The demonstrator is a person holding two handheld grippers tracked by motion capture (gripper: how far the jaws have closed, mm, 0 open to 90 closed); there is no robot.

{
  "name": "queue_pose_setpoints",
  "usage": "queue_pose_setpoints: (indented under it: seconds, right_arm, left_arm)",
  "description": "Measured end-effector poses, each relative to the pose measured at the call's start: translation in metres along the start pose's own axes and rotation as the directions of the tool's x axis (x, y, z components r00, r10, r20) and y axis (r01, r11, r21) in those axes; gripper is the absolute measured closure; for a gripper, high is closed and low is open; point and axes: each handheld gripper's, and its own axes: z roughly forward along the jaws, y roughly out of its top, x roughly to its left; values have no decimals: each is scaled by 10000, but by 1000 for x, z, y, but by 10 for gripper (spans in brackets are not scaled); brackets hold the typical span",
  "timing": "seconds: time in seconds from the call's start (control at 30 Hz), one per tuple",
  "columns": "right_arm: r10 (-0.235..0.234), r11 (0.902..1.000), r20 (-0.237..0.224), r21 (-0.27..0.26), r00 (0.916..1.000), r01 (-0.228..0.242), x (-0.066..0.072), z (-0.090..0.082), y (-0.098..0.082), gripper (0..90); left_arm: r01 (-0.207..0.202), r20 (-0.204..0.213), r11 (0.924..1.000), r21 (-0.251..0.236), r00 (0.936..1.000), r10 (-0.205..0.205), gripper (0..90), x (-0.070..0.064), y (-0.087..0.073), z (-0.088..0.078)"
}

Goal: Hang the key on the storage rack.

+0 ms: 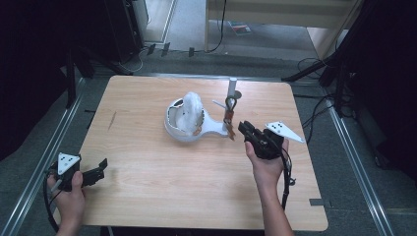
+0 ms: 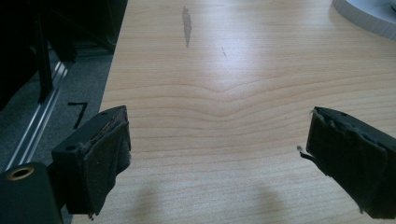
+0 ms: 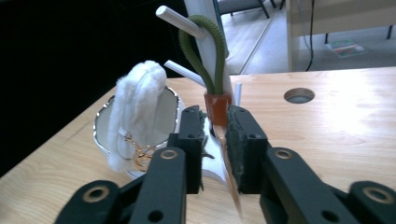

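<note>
Where the green cord loop (image 3: 212, 51) hangs over a peg of the white pegged stand (image 3: 205, 42), its orange-brown strap tail (image 3: 223, 135) drops between the jaws of the right gripper (image 3: 215, 140), which look closed to a narrow gap and seem to pinch the strap just below its orange collar; in the high view the same cord loop (image 1: 230, 103) hangs at the far middle of the wooden table (image 1: 147, 172), with the right gripper (image 1: 246, 130) just on its near right side. To the left of the stand sits a white round bowl-shaped dish (image 1: 173, 129) joined to the stand's base, and a fluffy white fur scrunchie (image 1: 193, 109) stands upright in it, a small gold ring charm (image 3: 140, 156) hanging at its near edge. Well apart at the near left corner, the left gripper (image 2: 217, 154) hovers over bare wood with its jaws spread wide and nothing between them.

The risk, as I judge it, lies in the pull: if the strap is drawn toward the near side rather than lifted up and off the peg, the loop could snag and tip the light stand, dragging the dish and scrunchie with it; a shallow grip on the thin strap could also slip.
</note>
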Motion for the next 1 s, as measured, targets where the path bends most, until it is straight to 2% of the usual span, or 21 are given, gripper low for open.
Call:
queue_pose_setpoints:
  seconds: [0.13, 0.27, 0.37, 0.47, 0.6, 0.7, 0.87, 1.0]
  right_arm:
    - [-342, 9993, 273, -114, 9990, 345, 2, -4, 1, 647]
    - [-873, 9960, 628, -139, 9942, 883, 5, -8, 2, 541]
    - [-1333, 9910, 833, -34, 9876, 1341, 6, -9, 1, 488]
    - [-1809, 9834, 1229, 95, 9758, 1811, 5, -11, 0, 437]
    - [-1627, 9867, 1351, 192, 9774, 1616, -1, -15, -2, 381]
    - [-1609, 9869, 1601, 410, 9739, 1563, -7, -19, -5, 320]
    - [-1794, 9834, 1970, 621, 9638, 1704, -12, -23, -12, 144]
    - [-1647, 9856, 1927, 712, 9673, 1536, -19, -28, -19, 102]
  left_arm:
    - [-5, -10, 10000, -11, 10000, 5, 70, 0, 0, 1]
    - [5, -12, 10000, -22, 10000, -5, 70, 0, 0, 1]
    - [27, 16, 10000, -22, 10000, -27, 70, 0, 0, 0]
    - [9, 6, 10000, -29, 10000, -9, 70, 0, 0, 1]
    - [8, -9, 10000, -19, 10000, -8, 70, 0, 0, 1]
    - [14, -14, 10000, -33, 10000, -14, 70, 0, 0, 0]
    - [34, 30, 10000, -44, 10000, -34, 70, 0, 0, 0]
    - [42, 28, 10000, -48, 10000, -42, 70, 0, 0, 0]
